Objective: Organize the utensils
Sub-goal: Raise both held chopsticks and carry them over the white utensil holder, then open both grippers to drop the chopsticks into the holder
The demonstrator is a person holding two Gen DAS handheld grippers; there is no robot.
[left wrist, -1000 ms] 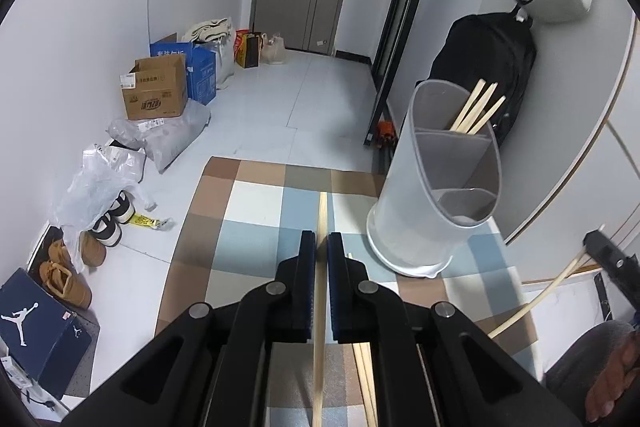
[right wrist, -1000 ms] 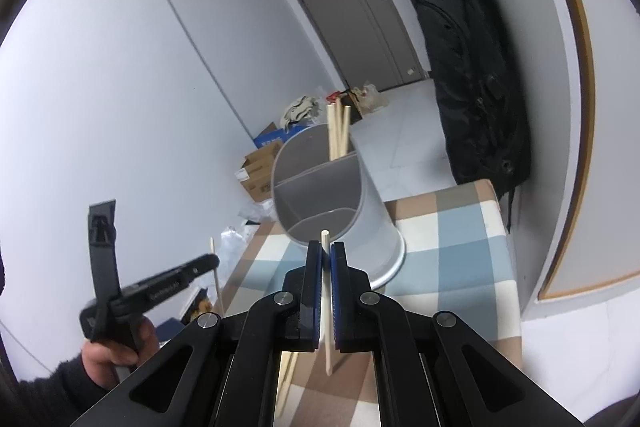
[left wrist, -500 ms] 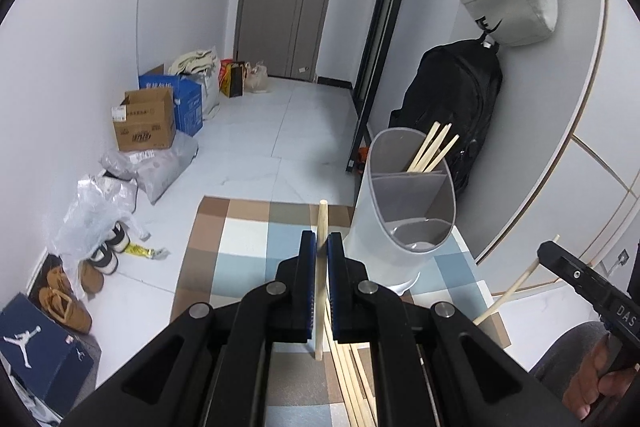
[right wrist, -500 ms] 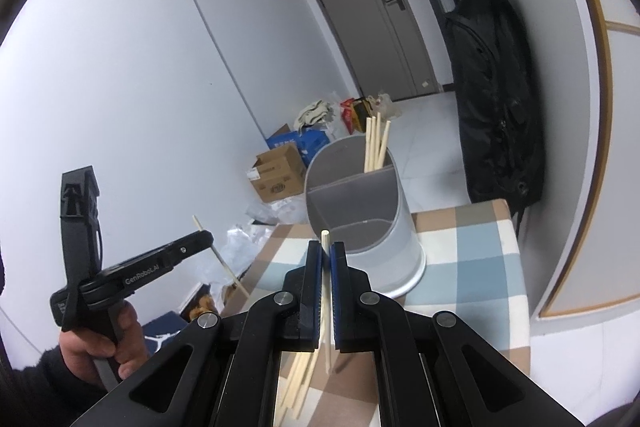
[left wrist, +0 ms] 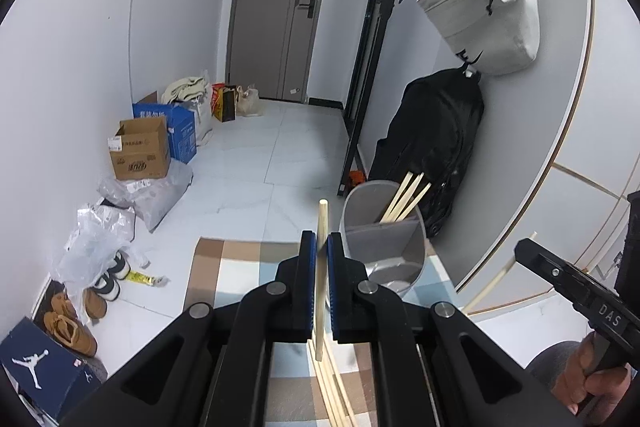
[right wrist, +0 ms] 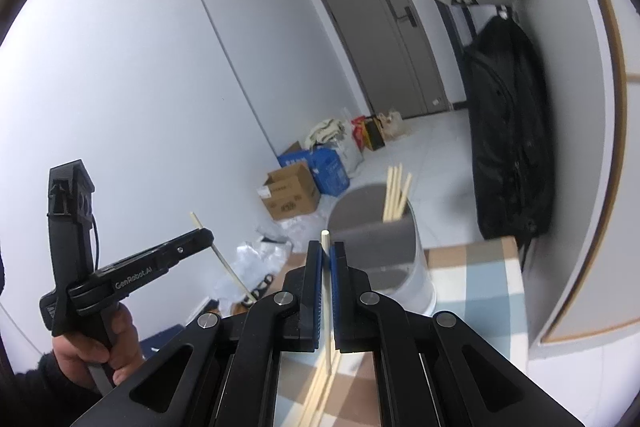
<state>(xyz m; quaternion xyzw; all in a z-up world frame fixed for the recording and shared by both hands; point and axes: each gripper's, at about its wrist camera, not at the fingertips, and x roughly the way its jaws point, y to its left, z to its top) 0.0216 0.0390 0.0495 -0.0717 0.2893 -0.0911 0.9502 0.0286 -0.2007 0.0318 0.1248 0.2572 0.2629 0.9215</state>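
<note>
A: Chopsticks? 
B: One pale wooden chopstick (left wrist: 321,267) stood near-upright, lifted; a second chopstick (right wrist: 327,291) likewise. Loose chopsticks (left wrist: 332,391) lay bundled on the checked surface (left wrist: 240,267).
A: Holder? 
B: Grey divided holder (left wrist: 384,247), upright, three sticks (left wrist: 404,197) leaning in its rear compartment.

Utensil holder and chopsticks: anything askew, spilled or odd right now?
Nothing damaged. The holder stands upright with chopsticks leaning in its back compartment. Loose chopsticks lie unsorted on the checked cloth. Each gripper, left and right, holds one chopstick.
</note>
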